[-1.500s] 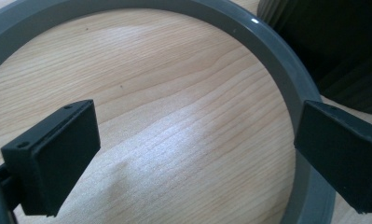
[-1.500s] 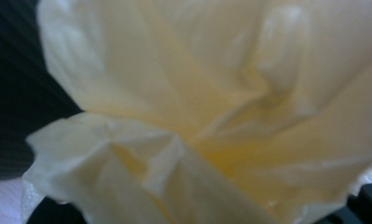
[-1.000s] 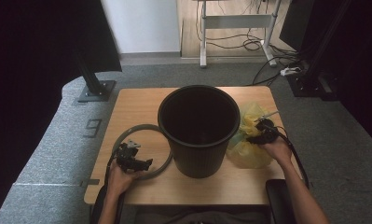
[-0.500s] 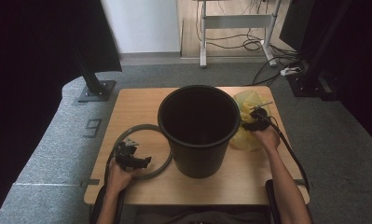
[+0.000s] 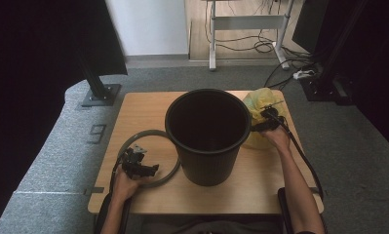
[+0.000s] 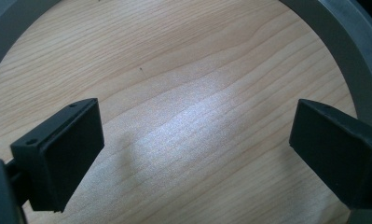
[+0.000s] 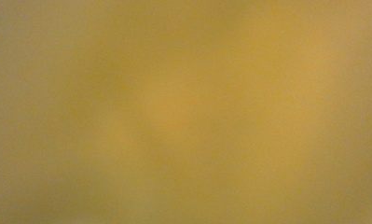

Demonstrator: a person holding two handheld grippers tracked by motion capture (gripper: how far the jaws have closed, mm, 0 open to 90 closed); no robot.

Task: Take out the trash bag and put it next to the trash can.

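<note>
Right claw (image 5: pixel 266 117) at yellow bag (image 5: pixel 258 100) beside bucket (image 5: pixel 207 131).

Left gripper (image 5: pixel 142 168) rests with fingers (image 6: pixel 58 154) spread; right gripper (image 5: pixel 261 121) has just been opening.

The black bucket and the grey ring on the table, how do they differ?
The black bucket stands tall and upright mid-table; the grey ring lies flat to its left. The bucket is black with ribbed walls, the ring grey and thin. The left gripper hovers over the ring, jaws open; nothing grips the bucket. Both are round.
</note>
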